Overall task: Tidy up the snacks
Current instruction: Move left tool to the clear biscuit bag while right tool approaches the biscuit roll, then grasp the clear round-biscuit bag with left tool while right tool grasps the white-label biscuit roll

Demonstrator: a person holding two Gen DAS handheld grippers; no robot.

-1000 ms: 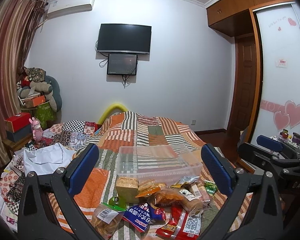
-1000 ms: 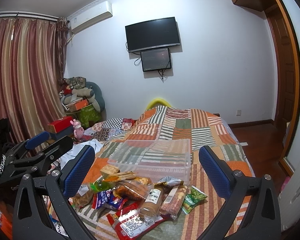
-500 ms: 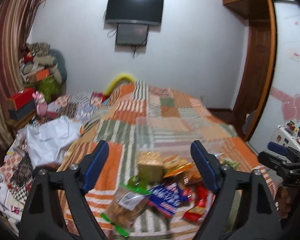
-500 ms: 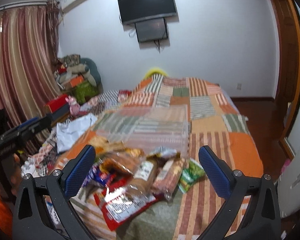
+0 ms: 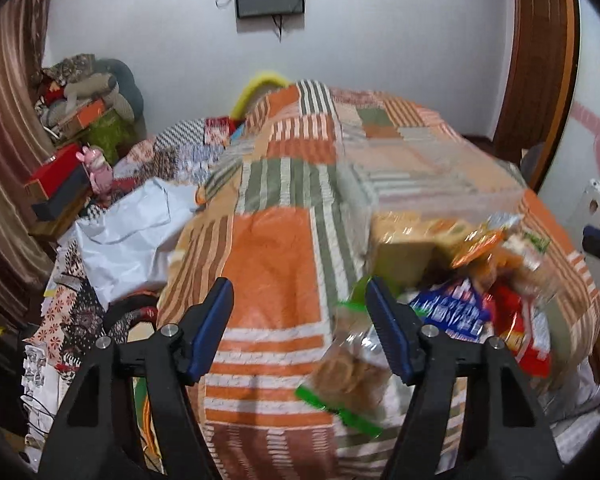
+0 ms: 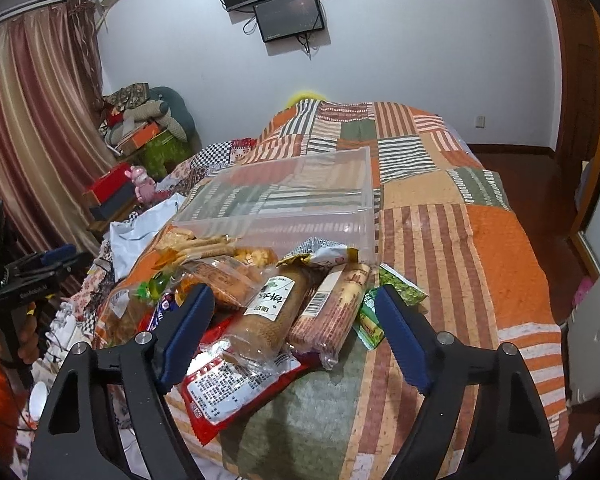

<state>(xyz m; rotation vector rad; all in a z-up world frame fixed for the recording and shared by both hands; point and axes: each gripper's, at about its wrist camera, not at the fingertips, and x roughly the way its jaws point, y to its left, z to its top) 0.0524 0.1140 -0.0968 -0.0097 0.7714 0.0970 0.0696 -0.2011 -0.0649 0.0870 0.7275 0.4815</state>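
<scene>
A heap of packaged snacks lies on the patchwork bed in front of a clear plastic bin. In the right wrist view my right gripper is open and empty, its fingers on either side of a brown bread roll pack and a red wafer pack. In the left wrist view my left gripper is open and empty over the orange quilt, with a clear bag of cookies by its right finger. The snacks look blurred there.
A red flat packet lies at the bed's near edge. White cloth and patterned bedding cover the bed's left side. Boxes and a pile of clothes stand by the curtain. Wooden floor and a door are at the right.
Both grippers have tilted down and moved closer to the snack heap. The left gripper has swung to the left of the heap. Both stay open.
</scene>
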